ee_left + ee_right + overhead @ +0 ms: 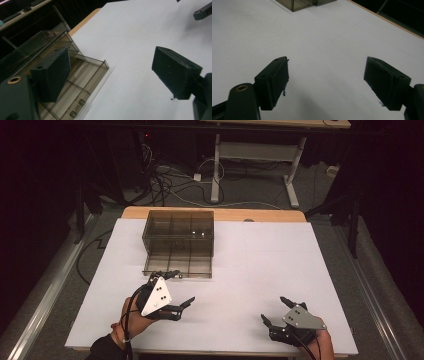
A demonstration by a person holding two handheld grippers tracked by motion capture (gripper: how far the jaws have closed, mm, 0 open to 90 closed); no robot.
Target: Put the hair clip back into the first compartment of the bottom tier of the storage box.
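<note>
A smoky clear plastic organiser box (pixel 179 242) with several compartments stands on the white table, its lid raised at the back. My left gripper (pixel 179 289) is open just in front of the box's front edge, one jaw near the rim. In the left gripper view the box (pixel 82 75) lies by the left jaw, and two small dark cylinders (pixel 77 108) rest in a front compartment. My left gripper (pixel 110 72) holds nothing. My right gripper (pixel 274 310) is open near the table's front right, over bare table. In its own view my right gripper (pixel 325 77) is wide open with nothing between the jaws.
The white table (pixel 260 265) has a wooden strip along its far edge (pixel 260 215). Beyond it stand a desk frame (pixel 255 165) and loose cables (pixel 165 177) on the floor. The box's corner (pixel 298 3) appears at the top of the right gripper view.
</note>
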